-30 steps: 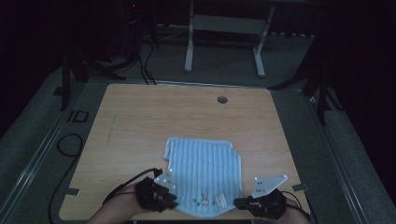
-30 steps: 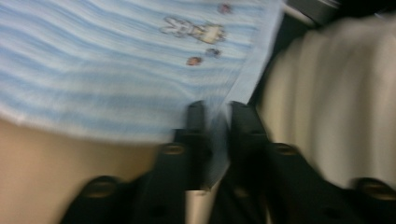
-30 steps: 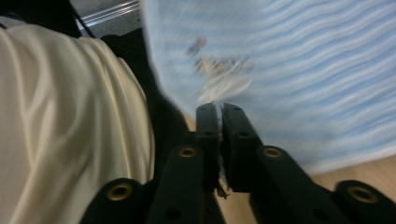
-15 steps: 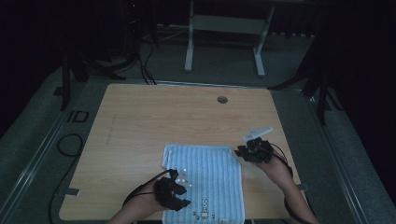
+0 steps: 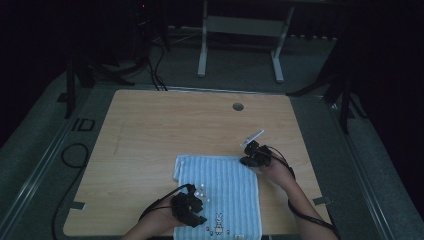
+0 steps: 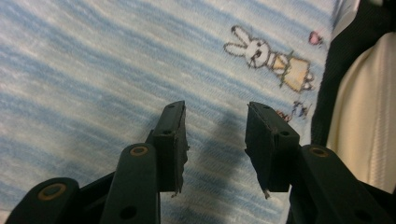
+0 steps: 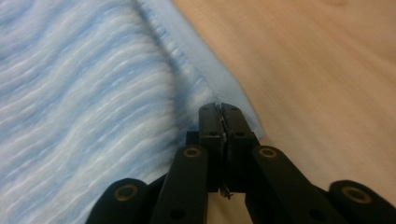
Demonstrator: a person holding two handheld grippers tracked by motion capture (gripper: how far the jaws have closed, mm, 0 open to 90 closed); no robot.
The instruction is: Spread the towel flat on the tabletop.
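Right gripper [image 7: 219,108]: jaws pressed together, having just been closing; its own view shows the tips at the hem of the blue striped towel [image 5: 220,192], but I cannot tell if any cloth is caught between them. In the high view the right gripper [image 5: 250,156] sits at the towel's 1 o'clock corner. Left gripper [image 6: 215,125]: jaws spread, nothing between them, hovering just over the cloth with a printed rabbit [image 6: 268,59] at about 1 o'clock from the tips. In the high view the left gripper [image 5: 192,210] is over the towel's 7 o'clock part. The towel lies flat on the near half of the wooden table [image 5: 165,130], its near edge at the table's edge and its 11 o'clock corner turned over. Judgement: light, limp terry, not slippery and not fragile; it will sag and drag. Take it at hems or corners, pinching deep.
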